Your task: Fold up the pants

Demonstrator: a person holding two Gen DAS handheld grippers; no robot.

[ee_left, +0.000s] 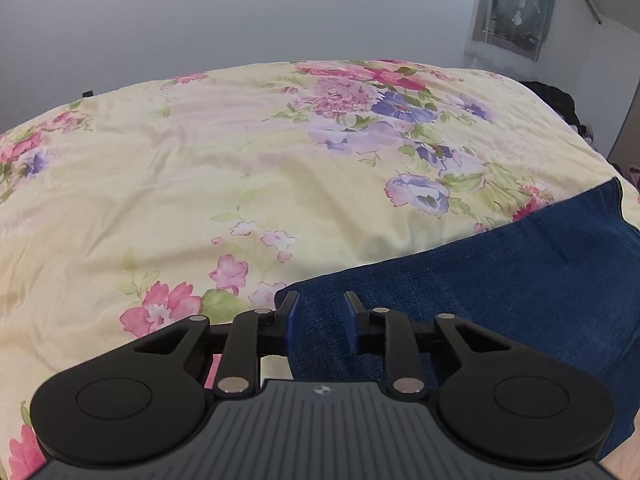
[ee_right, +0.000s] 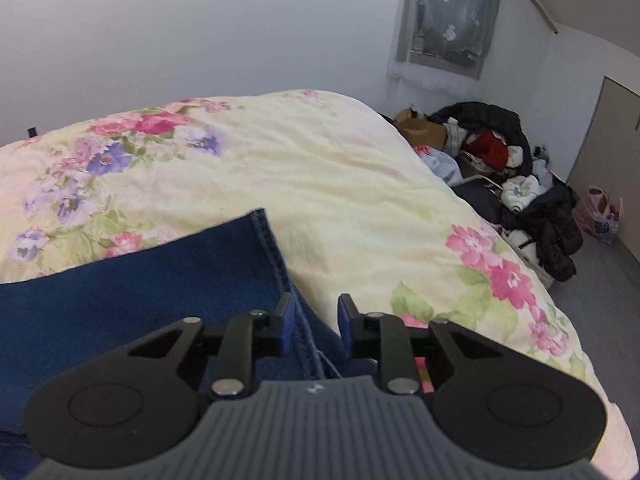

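Dark blue denim pants (ee_left: 500, 280) lie flat on the bed; they also show in the right wrist view (ee_right: 140, 292). My left gripper (ee_left: 320, 320) is open, its blue-padded fingers straddling the pants' left edge near the corner. My right gripper (ee_right: 312, 324) is open over the pants' right edge, where a stitched seam (ee_right: 276, 256) runs between the jaws. Neither gripper holds cloth. The near part of the pants is hidden under the gripper bodies.
The bed carries a pale yellow floral cover (ee_left: 200, 184), which also shows in the right wrist view (ee_right: 360, 184). A pile of clothes and bags (ee_right: 504, 168) lies on the floor to the right. A curtained window (ee_right: 452, 12) is on the far wall.
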